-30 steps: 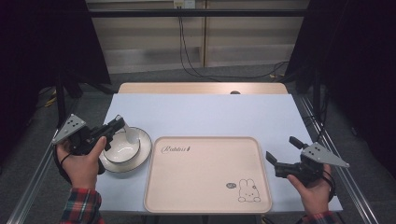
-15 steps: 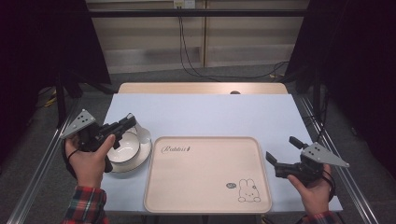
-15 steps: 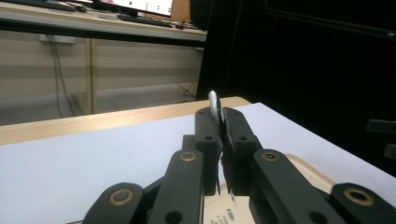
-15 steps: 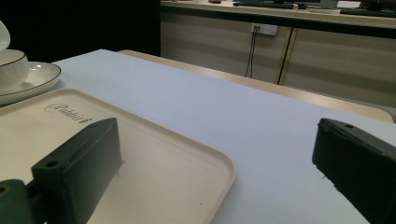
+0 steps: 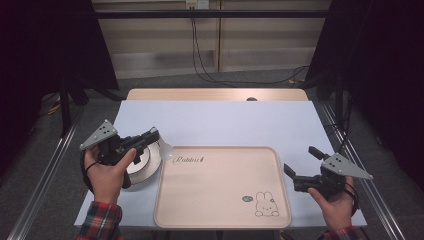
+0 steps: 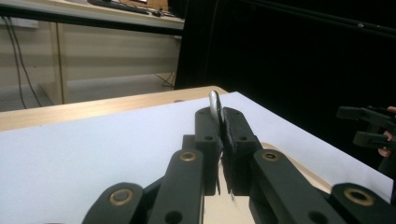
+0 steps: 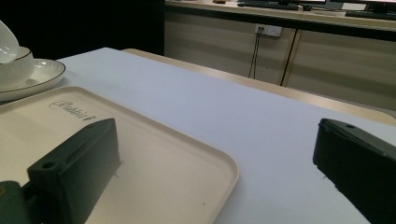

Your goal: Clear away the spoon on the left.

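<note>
A white spoon [image 5: 165, 149] is pinched by its handle in my left gripper [image 5: 154, 136], which is shut on it. The spoon's bowl end hangs just above the left rim of the beige rabbit tray [image 5: 220, 200]. In the left gripper view the spoon [image 6: 214, 103] shows edge-on between the closed jaws of my left gripper [image 6: 219, 114]. Below the hand sit a white bowl and plate [image 5: 145, 162]. My right gripper [image 5: 300, 160] stands open and empty past the tray's right edge; in its own view the right gripper [image 7: 215, 130] frames the tray [image 7: 177, 172], with the bowl [image 7: 14, 65] far left.
The pale blue tabletop [image 5: 225, 120] stretches behind the tray, with a wooden strip [image 5: 215, 94] along its far edge. Metal rails [image 5: 45, 170] run down both sides. Black curtains stand at left and right.
My left gripper has moved right with the spoon, from over the bowl to the tray's left rim. The right gripper has stayed where it was.
</note>
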`<state>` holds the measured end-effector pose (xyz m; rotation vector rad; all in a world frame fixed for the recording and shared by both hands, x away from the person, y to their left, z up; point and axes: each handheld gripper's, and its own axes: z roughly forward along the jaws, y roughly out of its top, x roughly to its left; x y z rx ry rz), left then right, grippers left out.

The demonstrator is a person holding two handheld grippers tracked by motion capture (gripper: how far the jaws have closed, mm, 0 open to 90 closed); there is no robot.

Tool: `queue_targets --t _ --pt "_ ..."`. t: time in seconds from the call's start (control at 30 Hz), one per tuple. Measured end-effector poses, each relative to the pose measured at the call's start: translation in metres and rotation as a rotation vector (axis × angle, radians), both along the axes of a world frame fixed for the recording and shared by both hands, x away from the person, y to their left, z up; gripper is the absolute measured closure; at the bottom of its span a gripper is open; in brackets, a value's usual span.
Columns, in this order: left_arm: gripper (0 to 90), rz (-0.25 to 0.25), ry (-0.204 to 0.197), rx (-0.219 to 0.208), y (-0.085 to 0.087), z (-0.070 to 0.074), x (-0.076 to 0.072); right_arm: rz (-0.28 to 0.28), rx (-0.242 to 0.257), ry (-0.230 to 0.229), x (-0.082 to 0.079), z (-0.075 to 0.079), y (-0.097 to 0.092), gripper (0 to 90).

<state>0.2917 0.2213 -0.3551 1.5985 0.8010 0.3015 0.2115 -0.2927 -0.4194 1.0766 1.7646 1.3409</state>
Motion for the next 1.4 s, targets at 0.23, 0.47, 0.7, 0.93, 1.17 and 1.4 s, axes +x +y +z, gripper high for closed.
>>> queue_targets --t 0.23,0.47,0.7,0.93,1.17,1.4 --pt "85.8 -0.022 0.012 -0.006 -0.007 -0.007 -0.001 -0.001 -0.001 0.004 0.000 0.000 0.000 0.4" --pt "85.8 -0.052 0.026 0.007 -0.015 -0.014 -0.003 0.010 -0.004 0.005 0.000 0.000 0.000 0.4" --pt "85.8 -0.071 0.044 0.010 -0.022 -0.021 -0.004 0.010 -0.012 0.010 0.000 -0.001 0.000 0.4" --pt "85.8 -0.111 0.064 0.005 -0.028 -0.030 -0.008 0.010 -0.011 0.009 0.000 -0.001 0.000 0.5" --pt "85.8 -0.149 0.094 0.009 -0.035 -0.044 -0.013 0.017 -0.010 0.006 -0.001 -0.001 0.000 0.5" --pt "85.8 -0.185 0.111 0.015 -0.044 -0.052 -0.021 0.013 -0.022 0.001 -0.001 -0.001 0.000 0.5"
